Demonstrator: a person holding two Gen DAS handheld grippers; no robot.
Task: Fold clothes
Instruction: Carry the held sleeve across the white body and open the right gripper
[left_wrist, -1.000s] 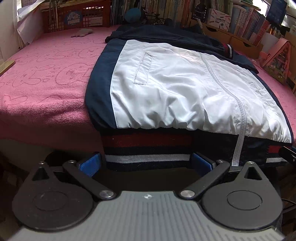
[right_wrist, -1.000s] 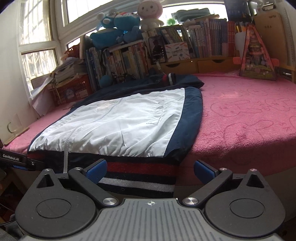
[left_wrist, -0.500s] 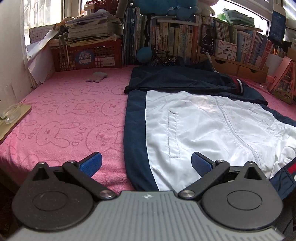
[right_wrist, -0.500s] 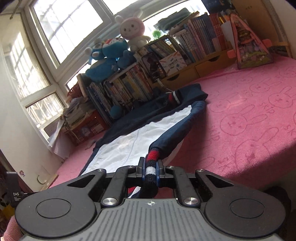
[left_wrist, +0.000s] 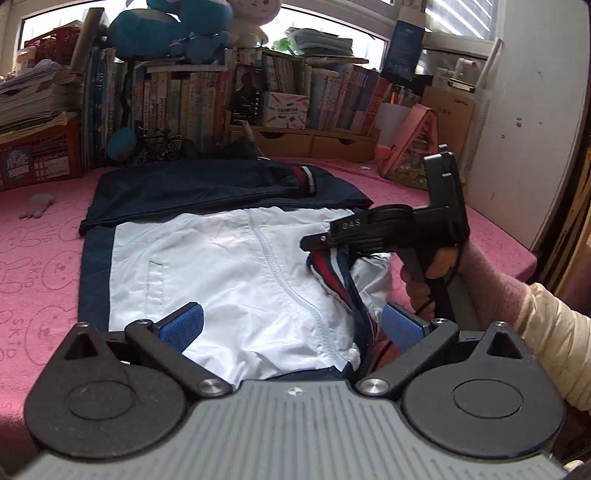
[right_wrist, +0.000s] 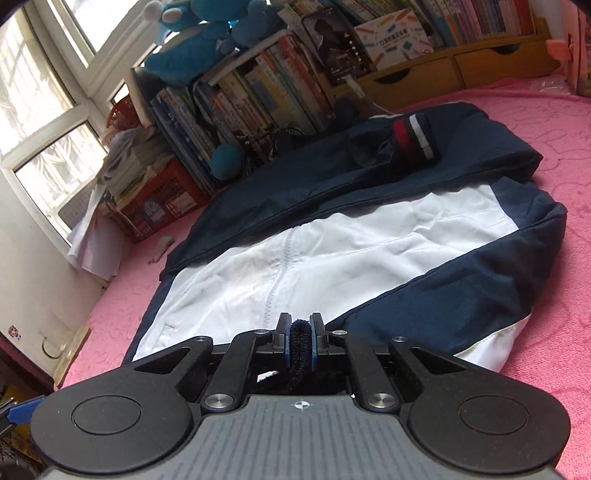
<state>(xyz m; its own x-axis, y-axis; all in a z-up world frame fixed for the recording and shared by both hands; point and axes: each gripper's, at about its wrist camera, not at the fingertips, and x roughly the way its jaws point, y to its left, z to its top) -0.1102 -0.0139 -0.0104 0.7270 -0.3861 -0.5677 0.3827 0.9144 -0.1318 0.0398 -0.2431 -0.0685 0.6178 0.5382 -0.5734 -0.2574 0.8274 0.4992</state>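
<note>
Now my right tool (right_wrist: 300, 341) is clamped on the jacket's (left_wrist: 229, 266) striped hem (left_wrist: 330, 271), lifting that corner over the white front so it folds inward on the pink bed (left_wrist: 40, 258). A second ago those jaws stood wide at the bed's edge — since then they've closed. My left tool (left_wrist: 291, 326) hangs open, empty, above the jacket.

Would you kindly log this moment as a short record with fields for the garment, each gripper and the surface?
garment: navy and white jacket, front up, far sleeve folded across it
left gripper: open, above the jacket's near edge, holding nothing
right gripper: shut on the striped hem, lifted over the white panel
surface: pink blanket
background: bookshelf behind
</note>
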